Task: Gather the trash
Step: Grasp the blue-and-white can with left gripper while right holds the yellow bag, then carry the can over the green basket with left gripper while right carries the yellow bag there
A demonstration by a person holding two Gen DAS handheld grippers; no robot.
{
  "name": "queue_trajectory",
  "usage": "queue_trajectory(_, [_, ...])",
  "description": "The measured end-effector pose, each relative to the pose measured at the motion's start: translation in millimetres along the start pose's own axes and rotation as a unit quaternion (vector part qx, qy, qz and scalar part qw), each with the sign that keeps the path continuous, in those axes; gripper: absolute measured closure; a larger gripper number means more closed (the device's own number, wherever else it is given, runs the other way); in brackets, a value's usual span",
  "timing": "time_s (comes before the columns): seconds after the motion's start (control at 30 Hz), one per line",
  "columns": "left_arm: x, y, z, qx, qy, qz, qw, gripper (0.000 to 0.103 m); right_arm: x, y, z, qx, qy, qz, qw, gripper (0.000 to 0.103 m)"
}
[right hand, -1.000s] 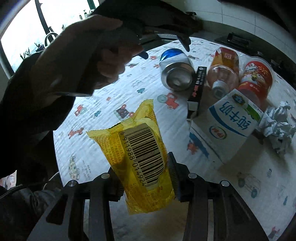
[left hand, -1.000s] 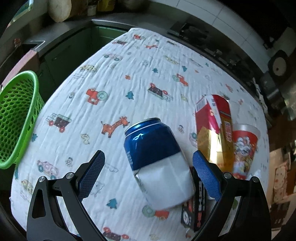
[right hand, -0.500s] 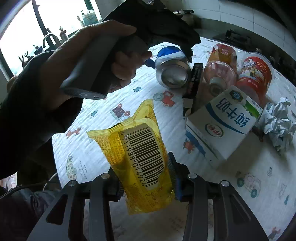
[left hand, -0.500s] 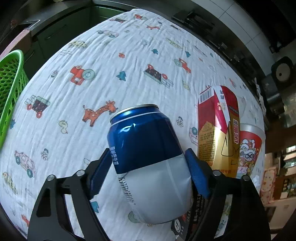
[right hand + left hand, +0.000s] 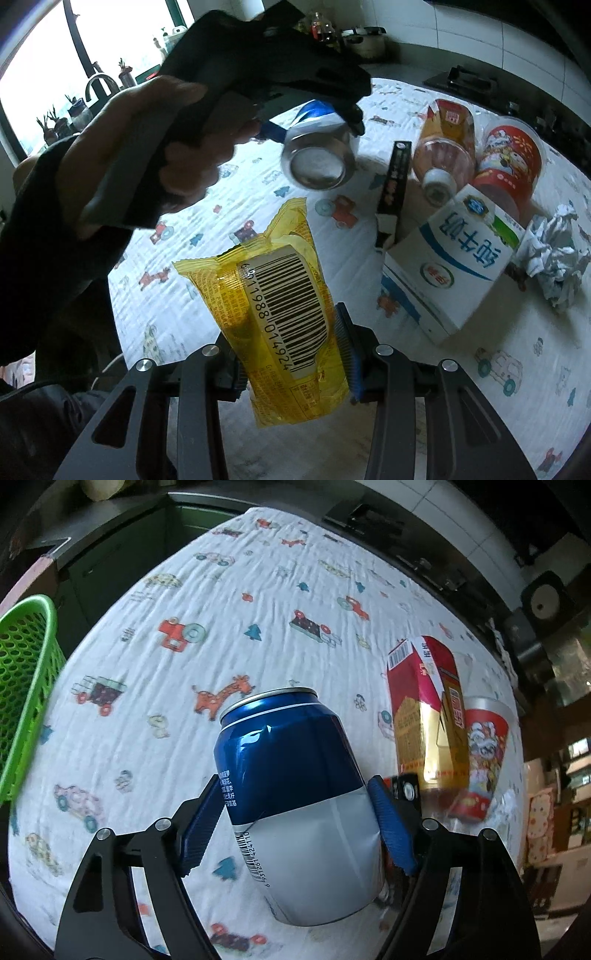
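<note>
Can (image 5: 295, 790), blue over silver, barcode showing.

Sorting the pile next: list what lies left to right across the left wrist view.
green basket → blue and silver can between the left gripper's fingers → red and gold carton → red printed cup.
</note>
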State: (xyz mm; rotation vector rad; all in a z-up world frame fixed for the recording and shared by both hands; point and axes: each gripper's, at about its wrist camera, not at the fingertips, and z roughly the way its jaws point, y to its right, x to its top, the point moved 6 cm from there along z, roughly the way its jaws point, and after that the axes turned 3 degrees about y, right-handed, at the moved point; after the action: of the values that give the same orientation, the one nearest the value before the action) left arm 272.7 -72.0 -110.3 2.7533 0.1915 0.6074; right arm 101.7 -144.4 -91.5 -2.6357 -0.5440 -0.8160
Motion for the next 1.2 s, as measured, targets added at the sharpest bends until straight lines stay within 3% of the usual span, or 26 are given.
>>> queue_trajectory(0.37, [6.5, -60.5, -54.4, 0.000, 0.039, 0.003, 0.9992, 0.026, 29.4, -30.9, 14.2, 0.002, 0.011, -0.007, 1.000, 0.063])
queue_trajectory(0.8, [33.0, -188.2, -115.9, 0.055, 0.101, -0.037, 0.9927, 0.026, 73.9, -83.3, 48.8, 0.021, 0.020, -0.020, 0.999, 0.063])
queue_trajectory(1.2, [58.4, -299.3, -114.2, 0.108, 0.104, -0.087, 0.9848, 0.026, 113.9, -136.5, 89.1, 0.036, 0.016, -0.037, 0.999, 0.063])
